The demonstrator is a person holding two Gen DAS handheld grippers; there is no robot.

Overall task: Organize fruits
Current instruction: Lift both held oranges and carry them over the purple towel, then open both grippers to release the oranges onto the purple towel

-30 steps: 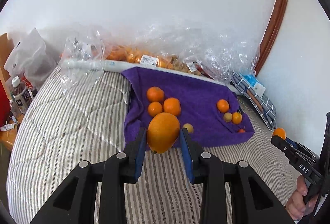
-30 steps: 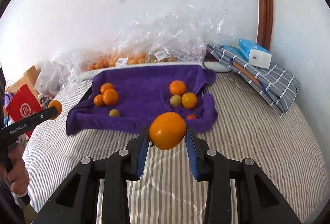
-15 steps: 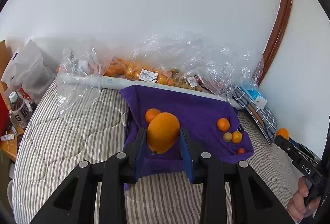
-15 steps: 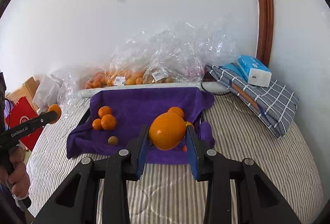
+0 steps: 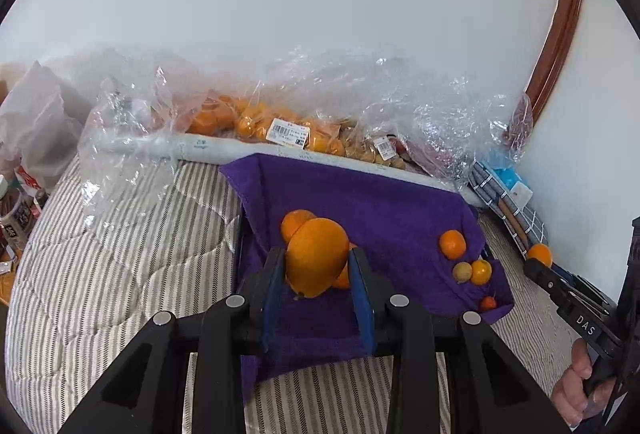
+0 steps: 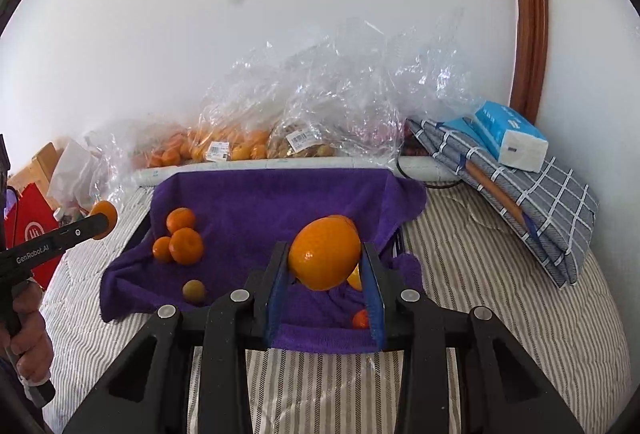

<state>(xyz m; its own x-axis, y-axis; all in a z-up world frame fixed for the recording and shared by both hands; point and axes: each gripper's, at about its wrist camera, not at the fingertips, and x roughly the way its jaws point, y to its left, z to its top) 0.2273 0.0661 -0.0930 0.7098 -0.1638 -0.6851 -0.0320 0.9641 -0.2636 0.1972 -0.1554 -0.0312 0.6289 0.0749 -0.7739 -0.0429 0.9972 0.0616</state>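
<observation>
- The left gripper (image 5: 318, 266) has its jaws closed part-way on a large orange (image 5: 317, 257), blue pads pressed to its two sides; the fruit is held above the near left part of the purple towel (image 5: 380, 206).
- The right gripper (image 6: 325, 266) likewise has its jaws clamped on a second large orange (image 6: 324, 253), held over the towel's near right part.
- The towel lines a dark crate on a striped bed (image 6: 500, 314).
- In the right wrist view, a cluster of three mandarins (image 6: 182, 240) lies at 9 o'clock from the held fruit, touching one another, with a small yellowish fruit (image 6: 194, 290) nearer at 8 o'clock, apart from them.
- In the left wrist view, at 3 o'clock from the held orange, a mandarin (image 5: 453, 244) sits on the towel; just below it a small tan fruit (image 5: 462, 271) touches a small orange one (image 5: 481, 271), and a tiny red-orange fruit (image 5: 488, 303) lies at the towel's edge.
- Clear plastic bags of fruit (image 6: 240, 146) line the wall at 12 o'clock.
- A folded checked cloth (image 6: 540, 202) with a blue tissue pack (image 6: 510, 140) on top rests at 2 o'clock in the right wrist view.
</observation>
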